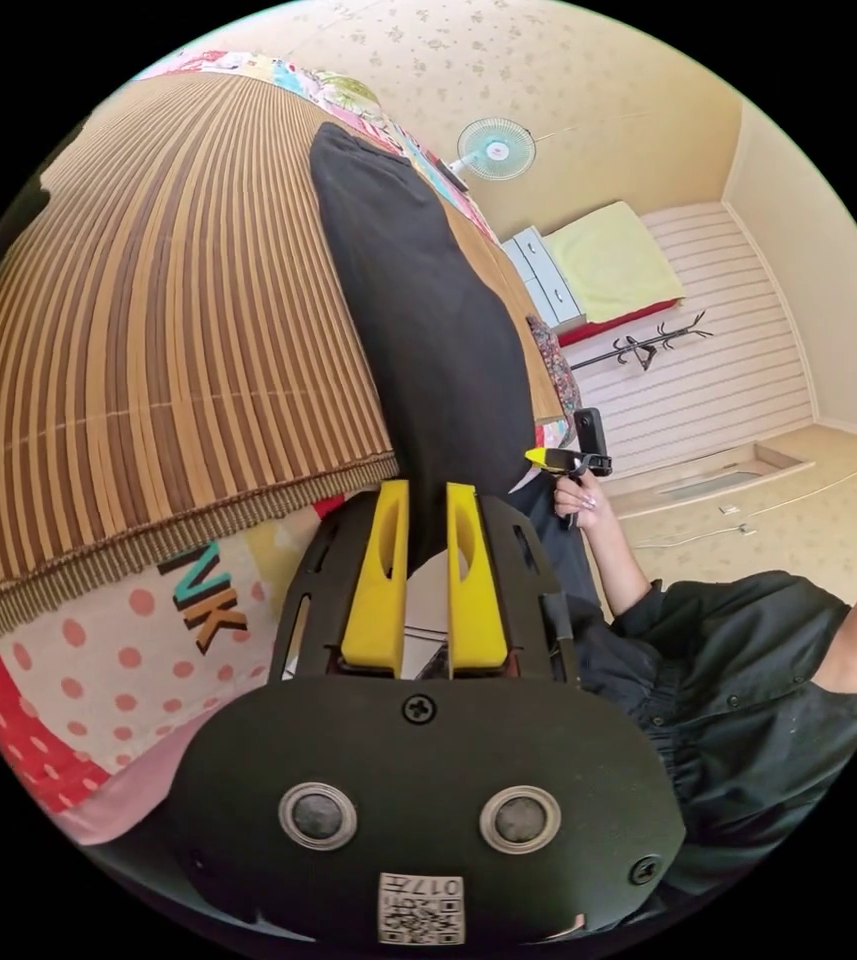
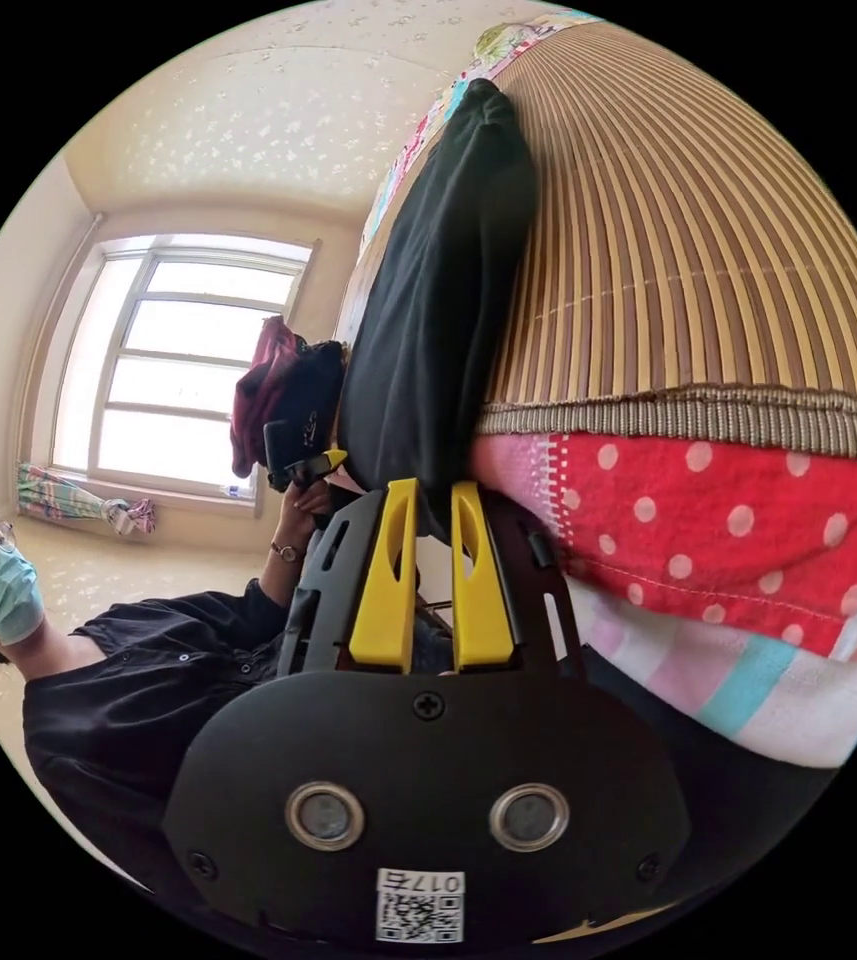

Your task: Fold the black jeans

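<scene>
The black jeans (image 1: 418,300) lie as a long narrow strip along a bamboo mat (image 1: 168,300) on a bed, one end hanging over the near edge. My left gripper (image 1: 426,490) has its yellow jaws shut on that end. In the right gripper view the jeans (image 2: 428,300) run the same way, and my right gripper (image 2: 433,490) is shut on the same end. Each gripper shows in the other's view, held in a hand beside the jeans: the right gripper (image 1: 558,460) and the left gripper (image 2: 308,462).
A patchwork quilt with polka dots (image 2: 728,540) hangs below the mat's edge. The person in a black shirt (image 1: 748,680) stands at the bedside. A pile of dark red and black clothes (image 2: 283,385) sits by the window (image 2: 178,360). A fan (image 1: 495,148), drawers (image 1: 543,275) and a coat rack (image 1: 648,345) are across the room.
</scene>
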A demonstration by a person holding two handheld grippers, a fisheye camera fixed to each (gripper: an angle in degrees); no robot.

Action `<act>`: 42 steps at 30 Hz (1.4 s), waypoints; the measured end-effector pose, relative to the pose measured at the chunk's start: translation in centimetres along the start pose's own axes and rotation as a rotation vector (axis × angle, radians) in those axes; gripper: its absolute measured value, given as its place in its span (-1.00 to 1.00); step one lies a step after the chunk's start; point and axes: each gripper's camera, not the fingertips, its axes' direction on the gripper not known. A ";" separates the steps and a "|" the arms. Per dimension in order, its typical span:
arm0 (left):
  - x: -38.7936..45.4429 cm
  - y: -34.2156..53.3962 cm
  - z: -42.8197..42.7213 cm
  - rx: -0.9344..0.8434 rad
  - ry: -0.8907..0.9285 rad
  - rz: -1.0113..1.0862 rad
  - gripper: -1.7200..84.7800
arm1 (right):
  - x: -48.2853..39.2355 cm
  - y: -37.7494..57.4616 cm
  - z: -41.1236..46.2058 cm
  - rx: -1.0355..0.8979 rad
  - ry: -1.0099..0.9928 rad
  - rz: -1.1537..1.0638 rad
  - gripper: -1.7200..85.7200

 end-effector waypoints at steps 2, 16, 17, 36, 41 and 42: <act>0.2 0.4 -0.7 0.027 0.091 0.012 -0.86 | -0.3 0.8 -1.1 0.020 -0.074 -0.032 -0.88; 22.2 -1.5 -17.5 0.373 0.486 0.519 -0.88 | -18.0 2.8 -20.5 0.335 -0.496 -0.607 -0.91; 23.5 -1.6 -18.4 0.387 0.491 0.544 -0.88 | -19.3 2.8 -21.4 0.339 -0.497 -0.636 -0.91; 45.4 -9.1 -31.5 0.604 0.125 0.750 -0.91 | -36.6 -7.5 -34.8 0.357 -0.345 -0.643 -0.91; 41.1 -14.1 -30.2 0.586 0.113 0.568 -0.91 | -32.4 -12.4 -32.9 0.401 -0.396 -0.488 -0.91; 41.2 -13.7 -30.4 0.583 0.114 0.578 -0.92 | -32.9 -11.9 -32.9 0.406 -0.393 -0.523 -0.91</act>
